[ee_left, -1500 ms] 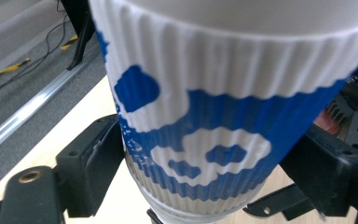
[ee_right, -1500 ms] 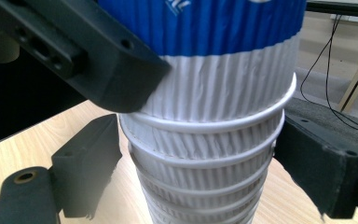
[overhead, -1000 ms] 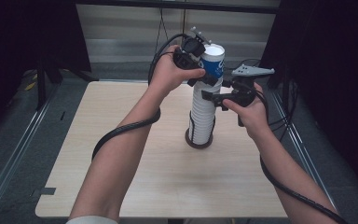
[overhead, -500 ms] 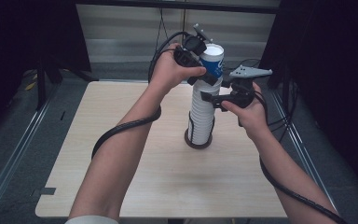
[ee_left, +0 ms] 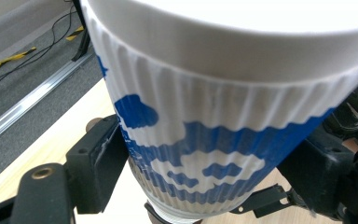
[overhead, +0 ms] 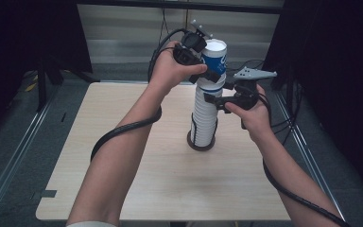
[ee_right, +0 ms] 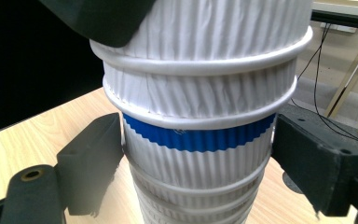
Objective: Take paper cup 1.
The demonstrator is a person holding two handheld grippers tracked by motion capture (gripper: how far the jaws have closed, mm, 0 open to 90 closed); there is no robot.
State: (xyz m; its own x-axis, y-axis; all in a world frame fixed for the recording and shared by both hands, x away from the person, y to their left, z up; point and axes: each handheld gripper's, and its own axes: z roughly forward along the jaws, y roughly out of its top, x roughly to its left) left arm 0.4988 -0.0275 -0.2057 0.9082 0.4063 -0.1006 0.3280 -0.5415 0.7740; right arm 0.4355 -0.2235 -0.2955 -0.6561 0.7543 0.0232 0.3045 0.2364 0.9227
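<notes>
A tall stack (overhead: 205, 118) of white ribbed paper cups stands upright near the middle of the table (overhead: 123, 189), its foot on a dark round base (overhead: 201, 143).

The top cup (overhead: 214, 61), white with a blue print, sits at the head of the stack. The left tongs (overhead: 207, 71) come to the stack from its left side and are clamped on this top cup: in the left gripper view the cup (ee_left: 214, 140) lies between the two black jaws, with both pressing against its ribbed wall just under the rim. The left hand (overhead: 170, 71) is level with the top of the stack.

The right tongs (overhead: 212, 100) come to the stack from its right side, just below the left ones. In the right gripper view the jaws straddle the stack (ee_right: 196, 154) at a cup with a blue band below its rim; the left jaw touches the wall, and the right jaw stands right at the wall, so they grip the stack there. These jaws have just been closing, with the stack between them. The right hand (overhead: 250, 113) is to the right of the stack, about two thirds up its height. A grey plate (overhead: 254, 74) rides on top of the right tongs, to the right of the top cup.

Black cables (overhead: 123, 130) trail from both tongs toward the near edge of the table, to either side of the stack.
</notes>
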